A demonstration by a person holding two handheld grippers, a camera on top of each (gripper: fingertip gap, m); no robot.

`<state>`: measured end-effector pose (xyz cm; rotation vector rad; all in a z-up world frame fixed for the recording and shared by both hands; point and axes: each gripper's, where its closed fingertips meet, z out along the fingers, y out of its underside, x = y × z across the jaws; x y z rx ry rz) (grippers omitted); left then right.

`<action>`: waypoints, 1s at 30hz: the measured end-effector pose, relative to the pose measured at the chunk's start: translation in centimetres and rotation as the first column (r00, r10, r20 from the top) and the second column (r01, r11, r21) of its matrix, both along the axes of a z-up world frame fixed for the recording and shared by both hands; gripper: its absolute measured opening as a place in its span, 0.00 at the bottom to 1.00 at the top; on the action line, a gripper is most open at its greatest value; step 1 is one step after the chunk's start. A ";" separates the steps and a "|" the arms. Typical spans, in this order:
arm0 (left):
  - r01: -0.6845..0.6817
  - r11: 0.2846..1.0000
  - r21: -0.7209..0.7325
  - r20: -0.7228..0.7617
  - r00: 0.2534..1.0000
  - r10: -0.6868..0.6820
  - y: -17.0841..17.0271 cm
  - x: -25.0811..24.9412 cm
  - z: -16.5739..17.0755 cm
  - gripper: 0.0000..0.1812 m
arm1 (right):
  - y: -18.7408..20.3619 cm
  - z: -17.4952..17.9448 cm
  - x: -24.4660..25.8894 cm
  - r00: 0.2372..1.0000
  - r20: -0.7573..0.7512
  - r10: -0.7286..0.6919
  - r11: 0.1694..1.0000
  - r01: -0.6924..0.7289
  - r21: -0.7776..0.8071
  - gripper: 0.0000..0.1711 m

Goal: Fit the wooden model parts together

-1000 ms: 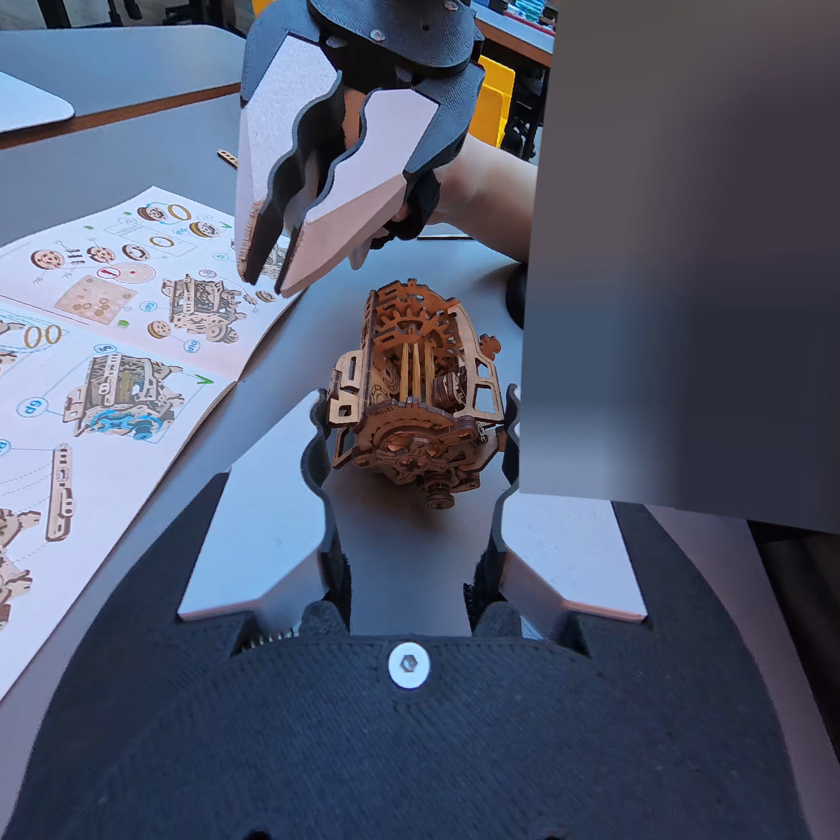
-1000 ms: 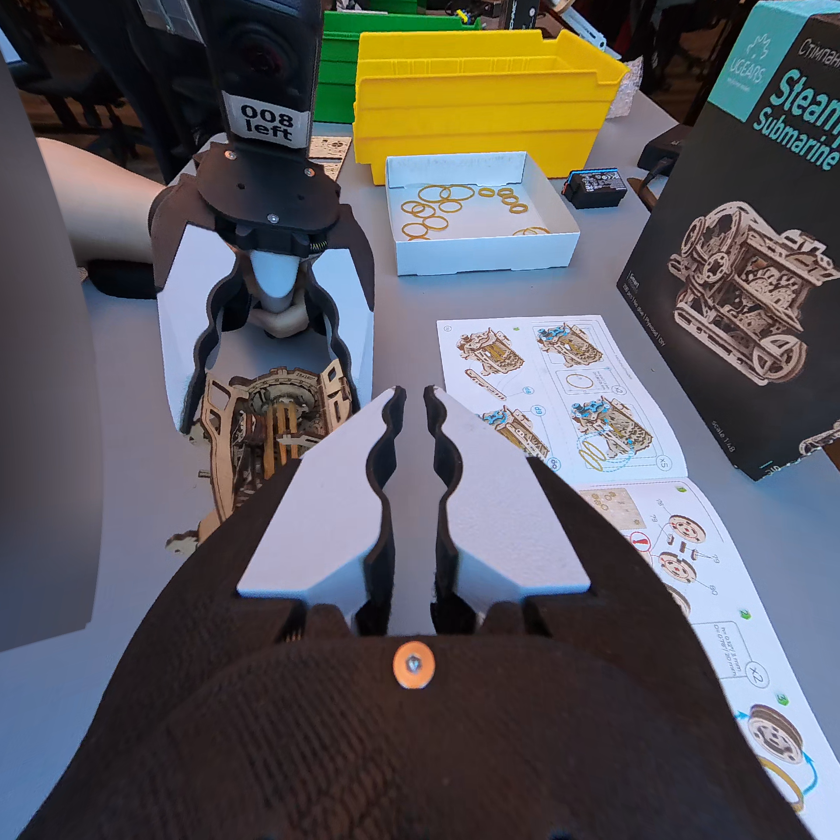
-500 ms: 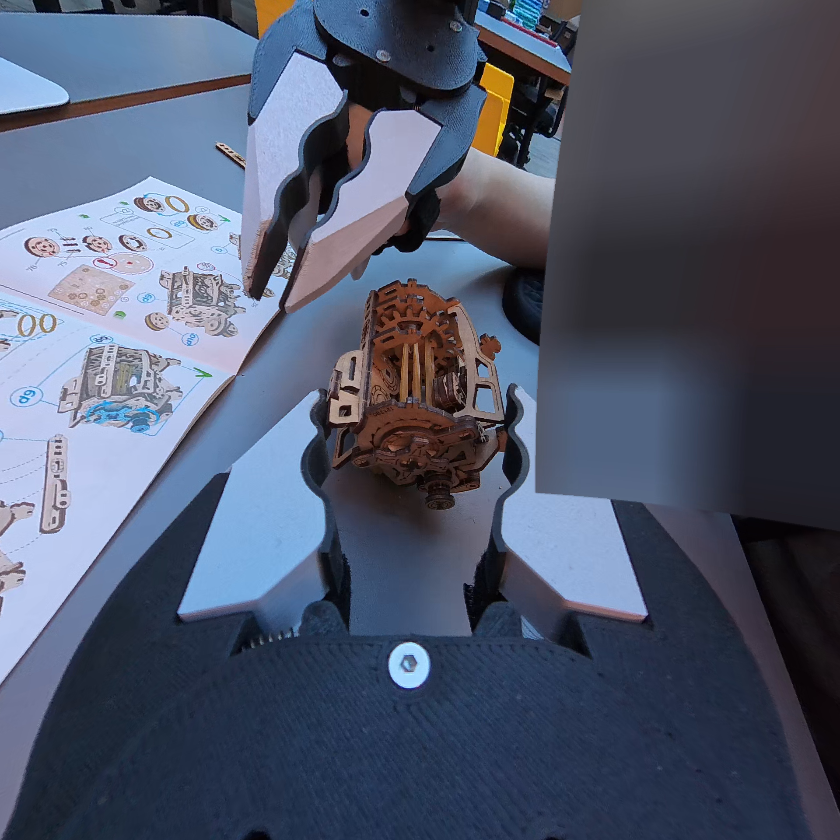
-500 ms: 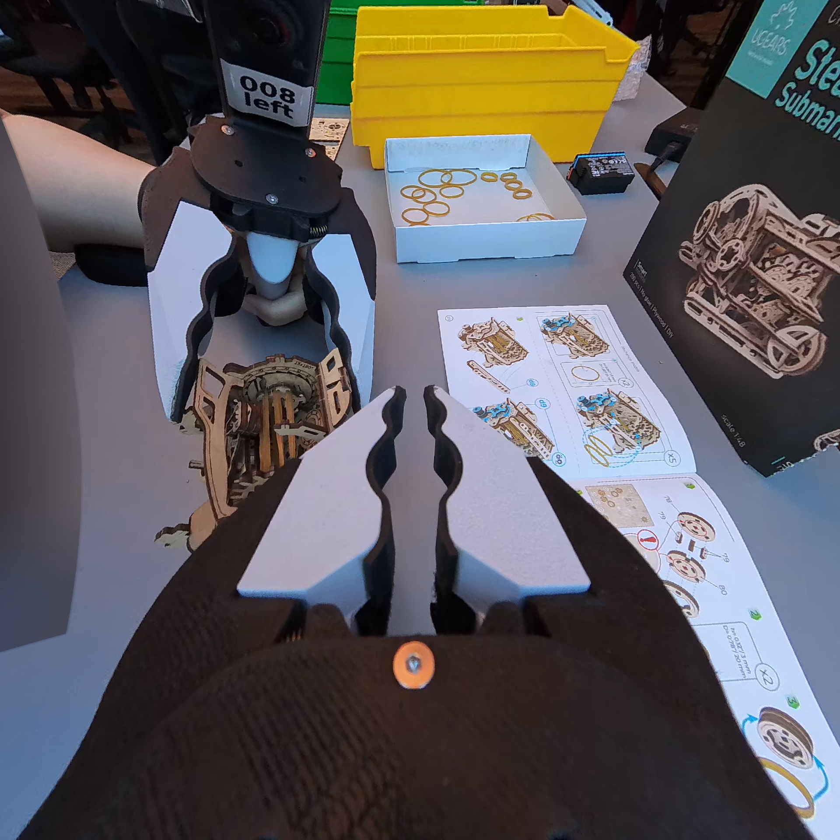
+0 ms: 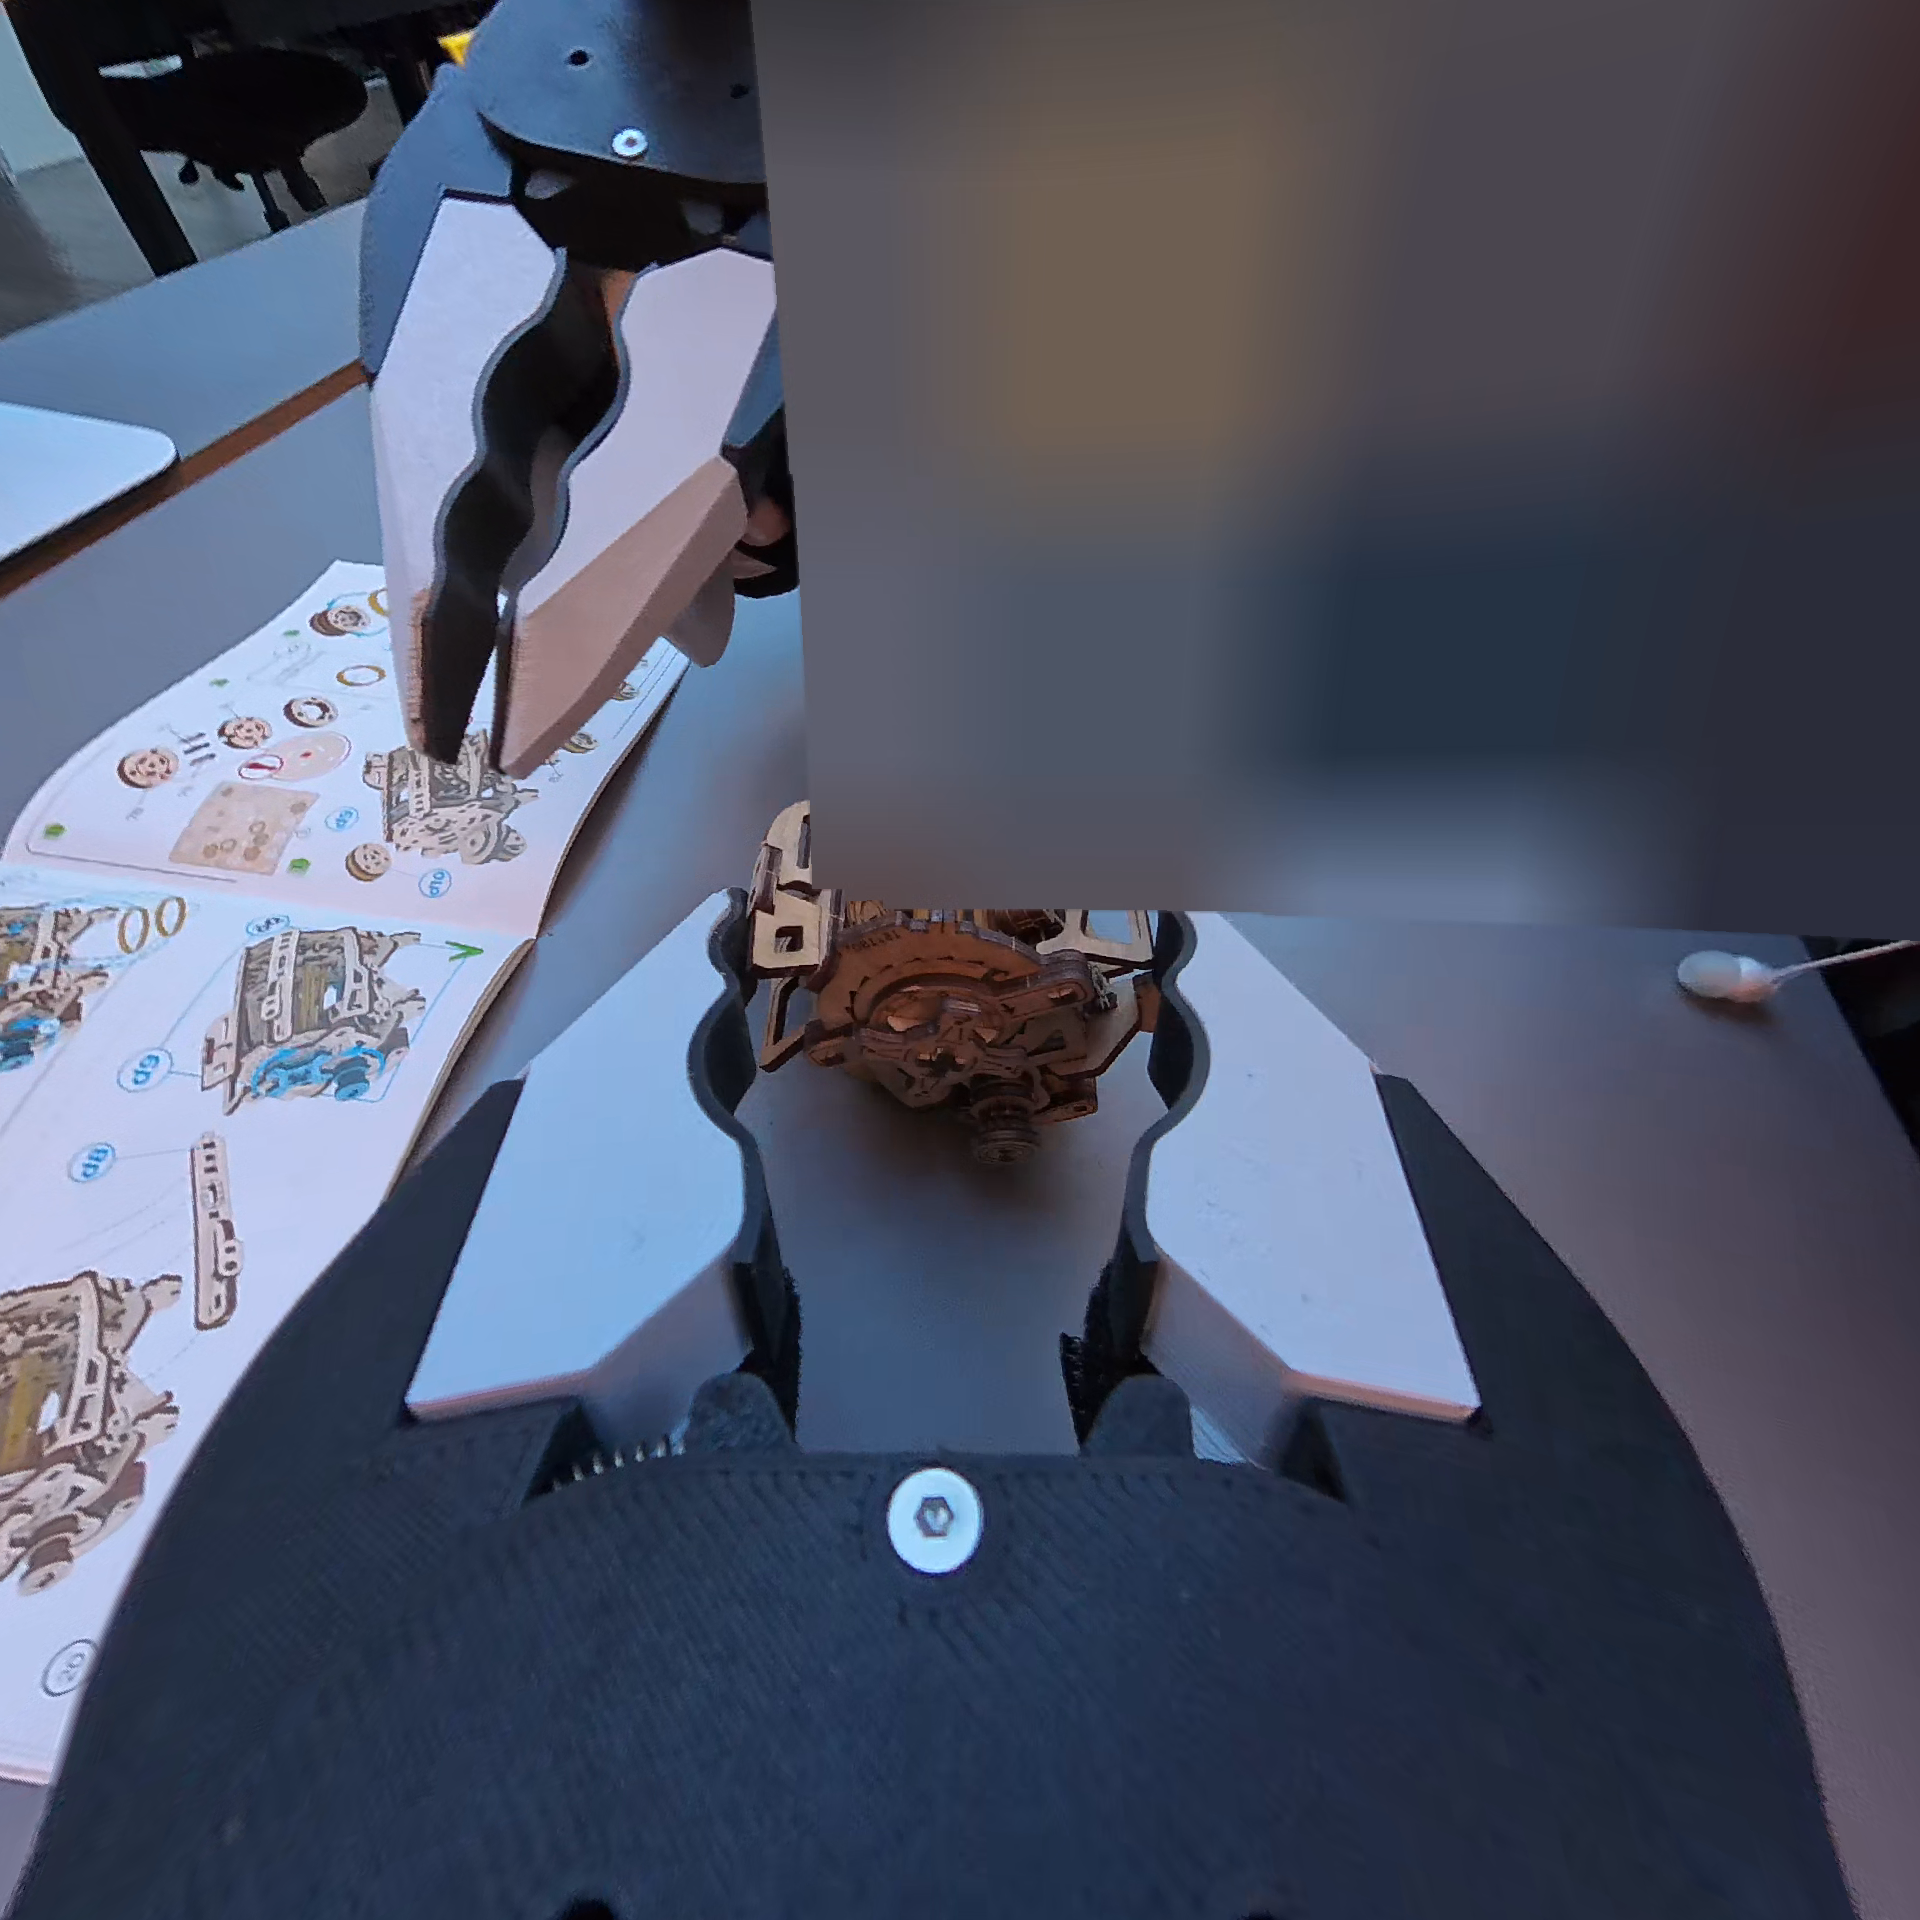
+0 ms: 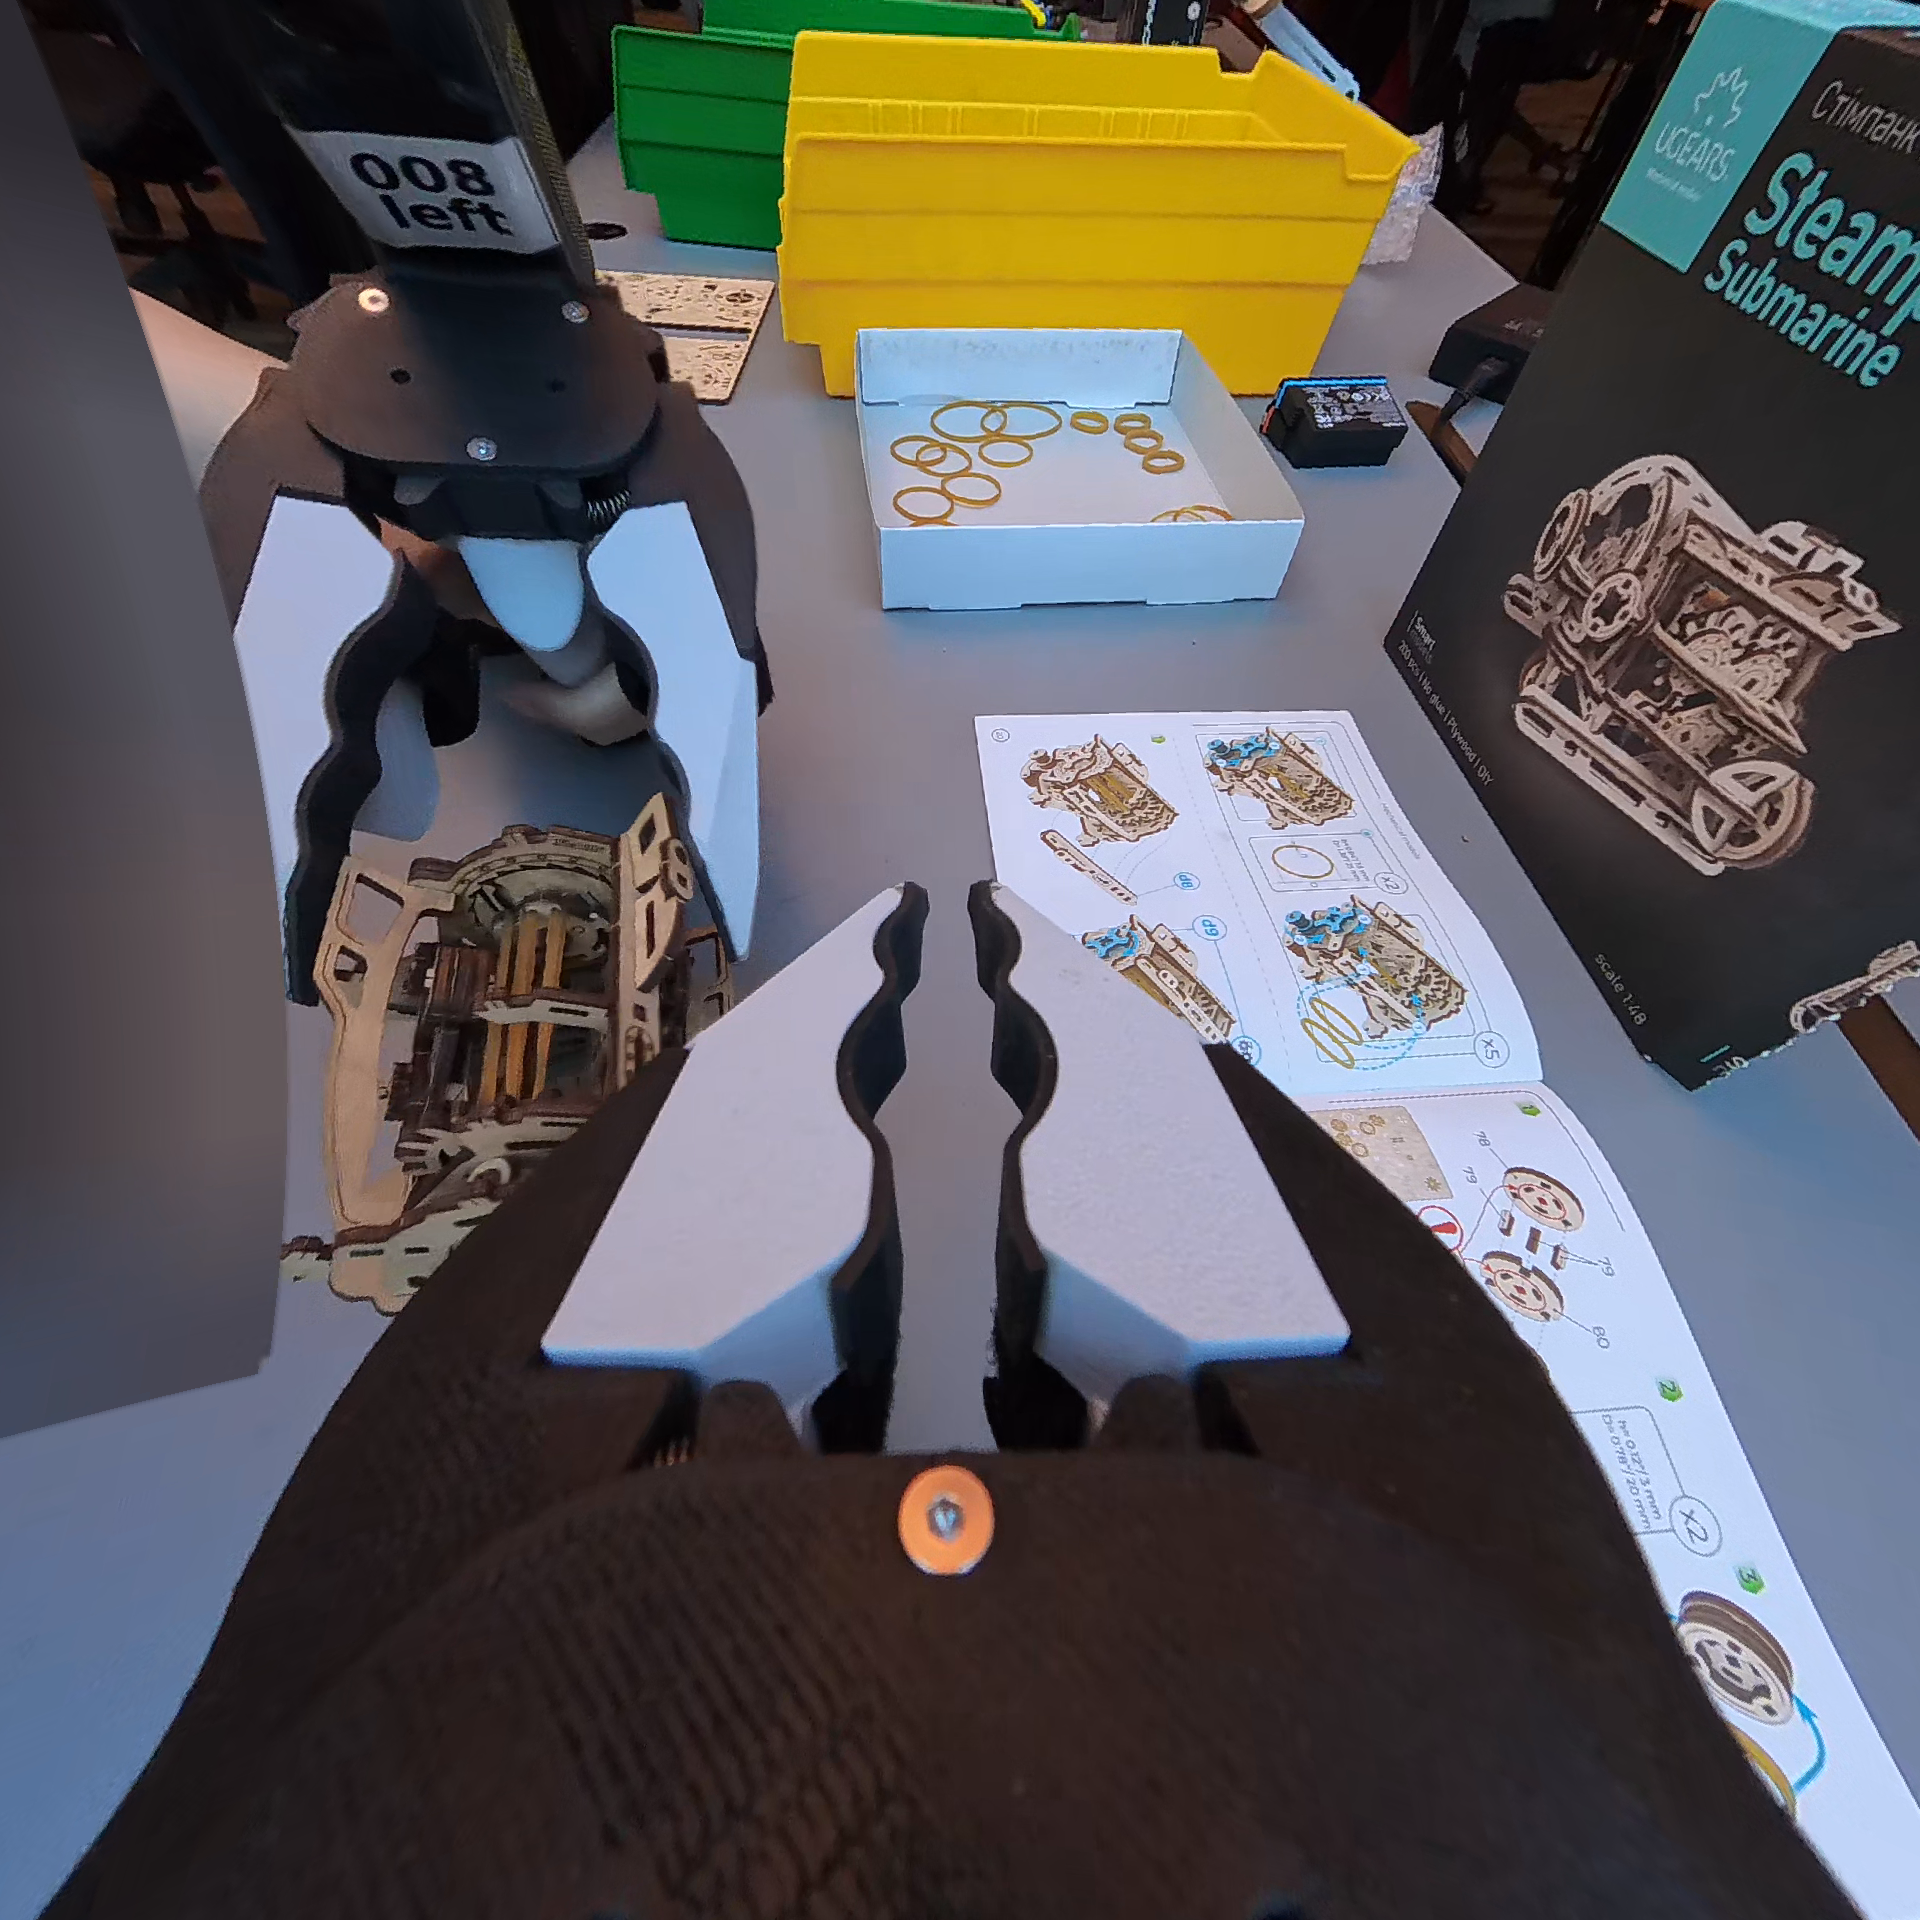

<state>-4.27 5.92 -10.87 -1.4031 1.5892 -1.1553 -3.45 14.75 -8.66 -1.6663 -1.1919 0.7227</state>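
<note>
A: We have the wooden model [image 5: 940, 1023] sitting on the grey table [image 5: 1558, 1195], right between the fingertips of our left gripper [image 5: 951, 987].

B: Is it held? From our right wrist view the model [image 6: 488, 997] has one finger at each side, both touching or nearly so.

A: The left jaws are spread wide, about as wide as the model itself. The tips stand against its two flanks, but we cannot tell whether they press on it.

B: And our right gripper [image 6: 945, 904]?

A: Its jaws are almost together, a narrow slit left between them, and nothing is in it. It hangs above the table just beside the model, on the side where the booklet lies.

B: We see the open instruction booklet [image 6: 1278, 914] flat on the table beyond and beside the right fingertips.

A: Farther ahead of those jaws is a shallow white box [image 6: 1081, 561] with yellowish rubber bands [image 6: 966, 457] in it. Behind it stand a yellow bin [image 6: 1060, 218] and a green bin [image 6: 707, 156].

B: Off to the booklet's far side a dark kit box [image 6: 1704, 623] stands upright, and a small black block [image 6: 1335, 421] lies between it and the white box.
</note>
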 end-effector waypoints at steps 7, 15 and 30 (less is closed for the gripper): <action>0.023 0.996 0.082 0.014 1.000 -0.025 -0.6 -0.1 0.0 0.42 | 0.0 -0.3 0.0 1.000 0.021 -0.002 1.000 0.002 0.012 0.05; 0.019 0.998 0.061 0.009 1.000 -0.019 -0.4 -0.1 0.0 0.42 | 0.1 -0.5 0.1 1.000 0.022 -0.002 1.000 0.002 0.006 0.05; 0.011 1.000 0.025 0.003 1.000 -0.011 -0.2 0.0 -0.1 0.42 | 0.4 -0.9 0.1 1.000 0.020 -0.018 1.000 0.018 -0.017 0.05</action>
